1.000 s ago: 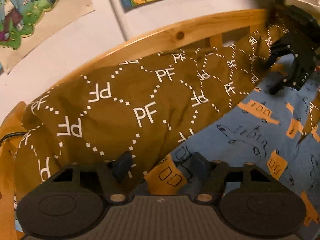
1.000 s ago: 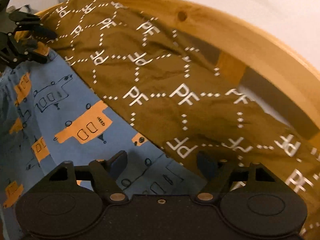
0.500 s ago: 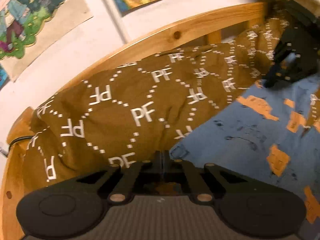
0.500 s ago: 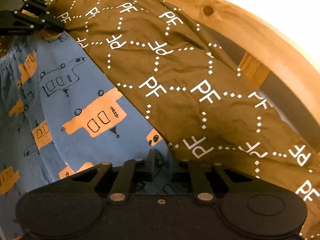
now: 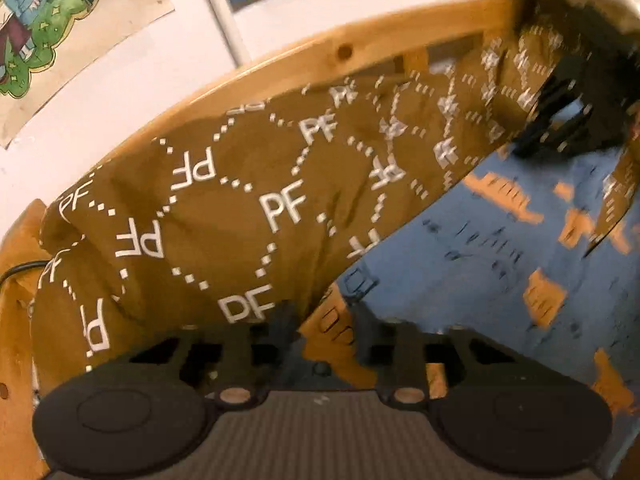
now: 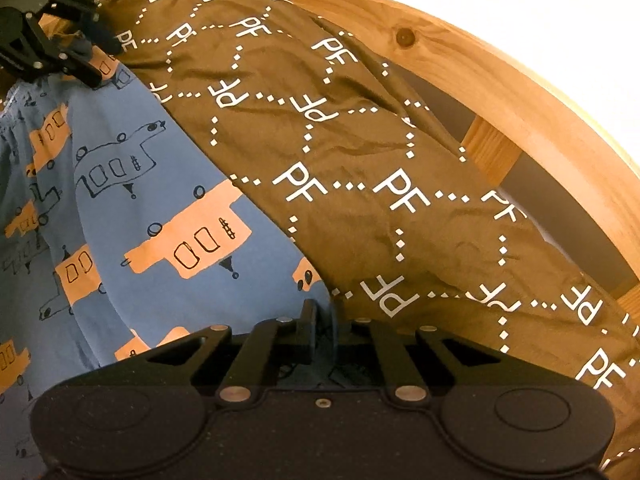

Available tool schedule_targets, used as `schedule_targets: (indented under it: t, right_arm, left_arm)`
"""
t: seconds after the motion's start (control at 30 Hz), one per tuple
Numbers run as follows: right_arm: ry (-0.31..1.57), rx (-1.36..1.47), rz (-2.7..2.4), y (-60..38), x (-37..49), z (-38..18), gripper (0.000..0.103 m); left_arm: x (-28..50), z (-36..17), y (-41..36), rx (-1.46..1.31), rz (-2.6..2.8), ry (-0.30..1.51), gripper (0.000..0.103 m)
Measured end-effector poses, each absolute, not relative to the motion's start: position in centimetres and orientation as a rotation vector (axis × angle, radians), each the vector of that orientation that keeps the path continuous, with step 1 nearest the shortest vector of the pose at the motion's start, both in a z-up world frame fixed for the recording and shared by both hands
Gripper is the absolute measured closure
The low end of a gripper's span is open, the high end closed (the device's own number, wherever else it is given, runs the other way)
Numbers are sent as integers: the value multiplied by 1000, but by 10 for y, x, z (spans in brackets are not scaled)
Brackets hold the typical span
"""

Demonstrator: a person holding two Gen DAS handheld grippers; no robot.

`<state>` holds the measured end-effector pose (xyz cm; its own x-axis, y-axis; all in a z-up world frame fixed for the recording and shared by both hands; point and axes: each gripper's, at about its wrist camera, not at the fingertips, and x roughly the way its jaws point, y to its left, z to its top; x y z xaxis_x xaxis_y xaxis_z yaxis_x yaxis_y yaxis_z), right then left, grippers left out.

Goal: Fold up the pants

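Wooden bed rail and a white wall with bright drawings frame the left wrist view, and under the rail lies a brown "PF" duvet bunched along the bed. Against it we see the blue pants with their orange vehicle print, spread flat on the mattress. Our left tongs were clamped tight half a second ago and have just been opening; they now stand narrowly apart, with an orange-printed edge of the pants between the fingers and no pad clearly pressing it. We judge that this corner has slipped or been let go, so it needs regripping before any fold. Far right, blurred, the right tongs sit at the pants' other end.

From the right wrist view the same rail curves over the duvet, and the pants fill the left half, the waistband gathered at far left. Our right tongs have closed from wide over the last second and now pinch the blue fabric at the duvet's edge. The left tongs show top left, slightly parted at the fabric edge. One corner held, we think; the lift must wait for the other.
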<state>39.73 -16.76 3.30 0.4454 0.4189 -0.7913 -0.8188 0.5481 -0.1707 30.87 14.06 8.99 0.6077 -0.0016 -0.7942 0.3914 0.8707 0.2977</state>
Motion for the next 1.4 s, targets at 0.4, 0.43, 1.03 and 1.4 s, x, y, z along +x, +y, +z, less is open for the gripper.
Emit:
schedule_targets:
  t: [0.4, 0.43, 1.03, 1.4]
  right_arm:
    - [502, -661, 673, -156, 383, 62, 102]
    - [469, -665, 659, -153, 384, 66, 102]
    - [329, -628, 553, -123, 415, 62, 102]
    - [287, -632, 546, -135, 387, 67, 102]
  left_arm:
    - [287, 114, 126, 495, 37, 636, 103]
    - [289, 112, 127, 502, 54, 642, 103]
    - [277, 122, 128, 568, 157, 464, 103]
    - [251, 125, 132, 583, 64, 384, 103]
